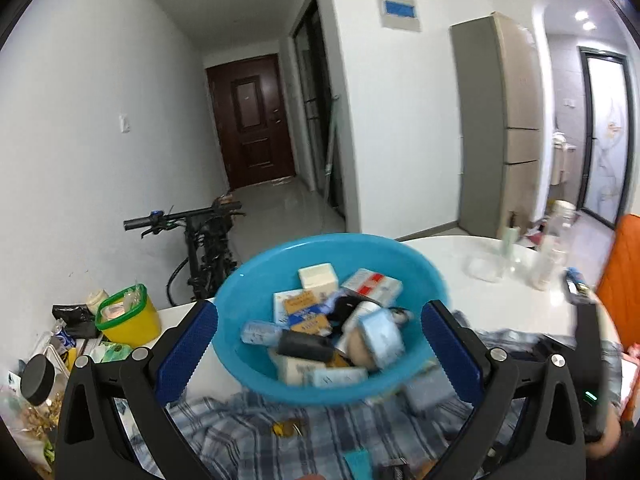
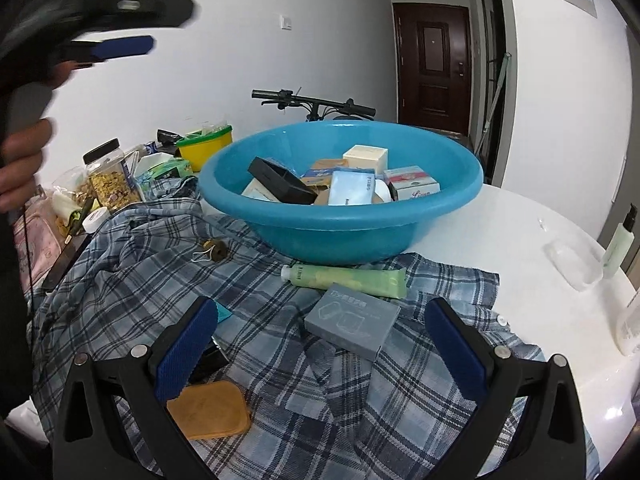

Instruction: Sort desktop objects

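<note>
From my remote seat, the right gripper [image 2: 320,344] hangs low over the plaid shirt [image 2: 132,280] that covers the near end of the white table [image 2: 532,216], its blue pads spread wide and holding nothing. Just under its left finger lies a tan pouch [image 2: 210,410], with a dark item I cannot identify tucked beside it; between the fingers and a little ahead sits a grey box [image 2: 354,320], and just beyond that a pale green tube [image 2: 348,276] lies against the foot of the blue basin [image 2: 340,224]. A small dark object with a metal clip [image 2: 214,252] rests on the cloth to the left. The basin already holds a heap of small cartons, a black box and packets, so I judge the sorting well advanced, with these few pieces on the shirt still to gather. The left gripper [image 1: 320,344] is raised above the basin [image 1: 248,360], jaws apart and empty, its picture blurred by motion; from the right camera it shows high at the left [image 2: 132,28]. Farther back stand a yellow tub with a green rim [image 2: 206,148] and a black-lidded jar [image 2: 110,176], and beyond them a bicycle's handlebar [image 2: 312,102] and a dark door [image 2: 432,66].
</note>
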`<move>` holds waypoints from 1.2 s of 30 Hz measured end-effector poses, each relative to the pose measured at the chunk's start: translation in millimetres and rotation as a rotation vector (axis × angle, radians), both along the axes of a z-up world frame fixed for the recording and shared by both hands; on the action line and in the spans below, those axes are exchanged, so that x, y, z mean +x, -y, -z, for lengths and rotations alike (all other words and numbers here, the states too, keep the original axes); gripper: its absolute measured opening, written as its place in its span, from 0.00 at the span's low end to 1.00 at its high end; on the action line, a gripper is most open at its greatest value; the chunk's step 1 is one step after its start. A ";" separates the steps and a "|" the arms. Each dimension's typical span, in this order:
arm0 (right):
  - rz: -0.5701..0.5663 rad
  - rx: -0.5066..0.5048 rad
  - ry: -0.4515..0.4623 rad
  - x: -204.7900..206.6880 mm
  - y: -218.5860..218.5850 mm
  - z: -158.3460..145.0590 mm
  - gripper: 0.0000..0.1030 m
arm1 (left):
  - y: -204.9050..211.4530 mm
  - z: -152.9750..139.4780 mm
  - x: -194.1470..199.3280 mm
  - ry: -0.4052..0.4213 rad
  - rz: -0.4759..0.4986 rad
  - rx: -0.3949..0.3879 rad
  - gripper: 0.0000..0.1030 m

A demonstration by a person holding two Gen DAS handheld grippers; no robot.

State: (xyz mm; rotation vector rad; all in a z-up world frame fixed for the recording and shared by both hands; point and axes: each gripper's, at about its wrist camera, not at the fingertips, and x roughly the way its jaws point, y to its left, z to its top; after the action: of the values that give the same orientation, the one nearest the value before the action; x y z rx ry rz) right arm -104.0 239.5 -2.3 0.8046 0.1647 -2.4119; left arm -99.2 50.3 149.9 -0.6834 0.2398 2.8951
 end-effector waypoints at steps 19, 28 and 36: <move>-0.032 0.049 0.002 6.9 15.5 8.2 1.00 | 26.1 139.6 27.1 0.221 -0.087 -0.021 1.00; 0.013 0.057 0.024 1.4 9.6 12.3 1.00 | 30.5 149.5 24.8 0.248 -0.069 0.023 1.00; 0.010 0.062 0.017 3.0 10.7 11.0 1.00 | 33.8 153.6 22.9 0.266 -0.083 0.038 1.00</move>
State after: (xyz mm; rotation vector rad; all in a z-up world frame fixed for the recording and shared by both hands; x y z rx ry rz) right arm -100.9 228.8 -13.3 0.8554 0.2299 -2.4193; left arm -76.2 16.5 -3.7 -1.0823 0.1250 2.8342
